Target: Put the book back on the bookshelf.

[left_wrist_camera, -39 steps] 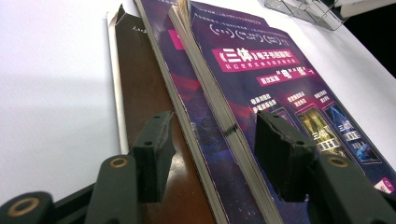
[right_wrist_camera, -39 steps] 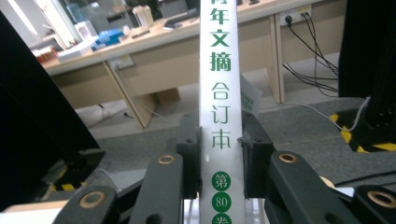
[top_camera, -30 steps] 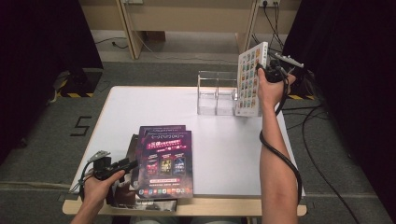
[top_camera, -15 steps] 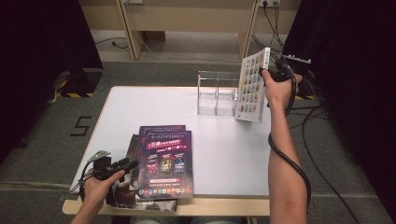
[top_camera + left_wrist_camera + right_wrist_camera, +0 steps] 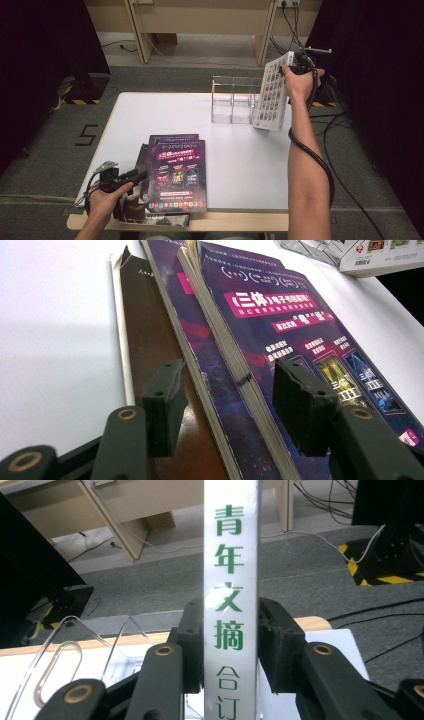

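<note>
High view: right hand-held gripper [image 5: 296, 61] clamped on white book [image 5: 270, 93] beside clear rack [image 5: 231, 100].

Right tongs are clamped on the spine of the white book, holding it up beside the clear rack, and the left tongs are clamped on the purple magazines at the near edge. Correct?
Not quite. The left tongs are open: their jaws straddle the purple magazines without pressing, as the left gripper view shows. The right tongs do clamp the white book by its spine beside the clear rack.
</note>
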